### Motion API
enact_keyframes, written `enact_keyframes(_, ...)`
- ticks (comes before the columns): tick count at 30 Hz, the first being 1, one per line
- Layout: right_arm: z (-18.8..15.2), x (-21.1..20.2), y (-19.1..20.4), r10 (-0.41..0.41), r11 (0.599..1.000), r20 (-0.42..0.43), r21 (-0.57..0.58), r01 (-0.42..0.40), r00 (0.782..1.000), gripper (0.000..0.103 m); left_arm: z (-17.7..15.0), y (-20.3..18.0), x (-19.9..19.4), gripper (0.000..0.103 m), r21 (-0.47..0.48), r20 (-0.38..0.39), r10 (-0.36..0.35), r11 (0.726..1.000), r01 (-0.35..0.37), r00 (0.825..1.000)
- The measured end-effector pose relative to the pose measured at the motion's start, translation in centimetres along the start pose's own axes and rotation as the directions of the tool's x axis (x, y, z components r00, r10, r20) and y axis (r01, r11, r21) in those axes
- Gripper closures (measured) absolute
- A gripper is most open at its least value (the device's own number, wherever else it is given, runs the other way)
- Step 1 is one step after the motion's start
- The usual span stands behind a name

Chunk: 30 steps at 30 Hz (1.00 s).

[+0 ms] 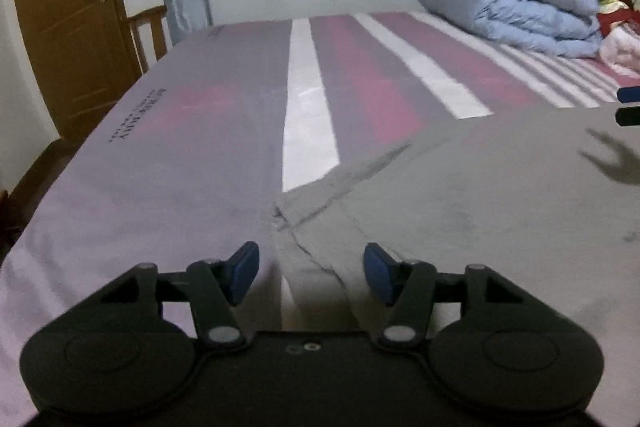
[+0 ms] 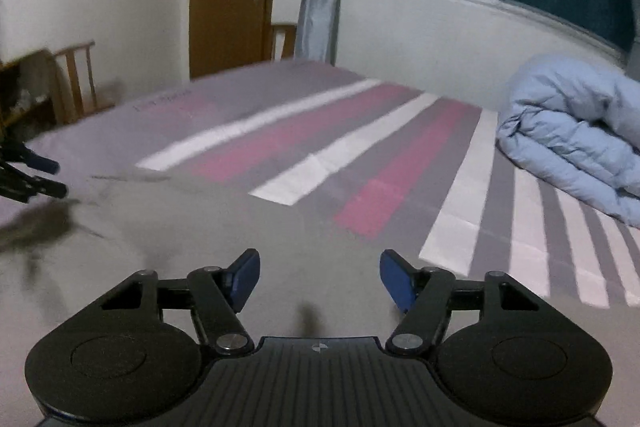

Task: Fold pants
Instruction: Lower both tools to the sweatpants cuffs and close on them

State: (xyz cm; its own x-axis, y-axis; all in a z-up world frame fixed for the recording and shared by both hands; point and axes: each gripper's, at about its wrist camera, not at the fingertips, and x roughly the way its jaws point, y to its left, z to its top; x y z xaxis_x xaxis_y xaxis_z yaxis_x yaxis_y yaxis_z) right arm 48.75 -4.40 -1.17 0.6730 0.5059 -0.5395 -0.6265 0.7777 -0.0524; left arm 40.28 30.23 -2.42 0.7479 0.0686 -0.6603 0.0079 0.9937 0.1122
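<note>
Hovering low over pants (image 1: 460,195), both jaws spread.

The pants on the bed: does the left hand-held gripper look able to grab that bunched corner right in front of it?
Probably yes. The left hand-held gripper is open, and the bunched corner of the grey pants lies just ahead of its fingertips on the striped bedsheet, with nothing between them. A short push forward should suffice.

Striped bed (image 1: 200,155) lies open; rolled duvet (image 1: 516,7) blocks far-right corner.

One pants (image 1: 460,195), one duvet (image 1: 516,7) — two grippers (image 1: 311,269).
</note>
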Motion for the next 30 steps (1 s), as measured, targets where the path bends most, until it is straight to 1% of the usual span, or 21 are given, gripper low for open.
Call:
enact_keyframes(3, 0.2, 3.9, -1.3, -0.004, 0.998, -0.027, -0.058, 0.003, 1.000, 0.035, 0.5, 0.7, 2.5, 0.053, -0.003, -0.016, 0.003, 1.000, -0.003, 1.000)
enact_keyframes(4, 0.1, 5.1, -1.8, -0.012, 0.996, -0.040, -0.084, 0.008, 0.999, 0.036, 0.6, 1.0, 3.1, 0.052, -0.005, -0.018, -0.001, 1.000, 0.000, 1.000)
enact_keyframes(6, 0.0, 6.5, -2.9, -0.011, 0.995, -0.061, -0.104, 0.005, 0.998, 0.036, 1.3, 1.6, 4.3, 0.052, -0.014, -0.023, -0.024, 1.000, 0.024, 0.999)
enact_keyframes(8, -0.2, 7.5, -4.1, 0.001, 0.994, -0.074, -0.105, -0.009, 0.997, 0.036, 1.8, 1.8, 5.2, 0.052, -0.012, -0.028, -0.037, 0.999, 0.037, 0.999)
enact_keyframes(11, -0.4, 8.7, -5.6, 0.020, 0.994, -0.098, -0.105, -0.030, 0.995, 0.036, 2.6, 2.0, 6.8, 0.051, 0.016, -0.073, -0.047, 0.999, 0.049, 0.996)
enact_keyframes(12, -0.5, 9.1, -6.1, 0.044, 0.993, -0.119, -0.101, -0.056, 0.992, 0.036, 2.8, 2.0, 7.0, 0.051, 0.023, -0.072, -0.049, 0.998, 0.051, 0.996)
enact_keyframes(14, -0.5, 9.7, -6.1, 0.053, 0.988, -0.144, -0.133, -0.072, 0.988, 0.036, 2.9, 1.9, 7.4, 0.051, 0.028, -0.075, -0.062, 0.998, 0.065, 0.995)
enact_keyframes(15, -0.6, 10.0, -6.2, 0.060, 0.986, -0.163, -0.147, -0.084, 0.985, 0.036, 2.9, 2.0, 7.7, 0.052, 0.024, -0.083, -0.074, 0.997, 0.076, 0.994)
enact_keyframes(17, -0.7, 10.3, -6.4, 0.058, 0.983, -0.169, -0.162, -0.086, 0.984, 0.036, 2.8, 2.4, 8.1, 0.052, 0.003, -0.097, -0.100, 0.995, 0.101, 0.990)
enact_keyframes(19, -0.6, 11.0, -6.9, 0.069, 0.983, -0.200, -0.155, -0.101, 0.977, 0.036, 3.1, 2.7, 8.5, 0.052, -0.031, -0.109, -0.123, 0.992, 0.121, 0.986)
enact_keyframes(20, -0.7, 11.4, -7.0, 0.075, 0.981, -0.221, -0.156, -0.111, 0.972, 0.037, 3.1, 2.9, 8.7, 0.056, -0.049, -0.113, -0.135, 0.990, 0.130, 0.984)
enact_keyframes(21, -0.7, 11.5, -7.0, 0.084, 0.980, -0.235, -0.156, -0.123, 0.968, 0.045, 3.3, 2.9, 8.8, 0.060, -0.058, -0.116, -0.146, 0.989, 0.140, 0.983)
enact_keyframes(23, -0.6, 11.9, -7.0, 0.112, 0.979, -0.255, -0.139, -0.152, 0.960, 0.054, 3.7, 2.5, 9.1, 0.076, -0.058, -0.129, -0.159, 0.987, 0.153, 0.979)
enact_keyframes(24, -0.6, 11.8, -7.0, 0.120, 0.979, -0.257, -0.132, -0.158, 0.959, 0.070, 3.8, 2.2, 9.2, 0.081, -0.039, -0.132, -0.161, 0.987, 0.158, 0.978)
enact_keyframes(25, -0.6, 11.7, -7.0, 0.128, 0.978, -0.254, -0.127, -0.164, 0.959, 0.080, 3.9, 1.8, 9.3, 0.092, -0.023, -0.129, -0.173, 0.985, 0.172, 0.976)
enact_keyframes(26, -0.7, 11.6, -7.1, 0.112, 0.980, -0.247, -0.134, -0.149, 0.963, 0.092, 3.9, 1.4, 9.3, 0.092, -0.002, -0.125, -0.166, 0.986, 0.167, 0.978)
enact_keyframes(27, -0.7, 11.4, -7.3, 0.114, 0.981, -0.241, -0.124, -0.147, 0.964, 0.096, 3.7, 1.3, 9.3, 0.092, 0.011, -0.118, -0.159, 0.987, 0.162, 0.980)
enact_keyframes(30, -0.6, 10.2, -7.2, 0.111, 0.983, -0.209, -0.119, -0.138, 0.972, 0.097, 3.4, 1.8, 8.8, 0.093, -0.023, -0.087, -0.173, 0.985, 0.171, 0.981)
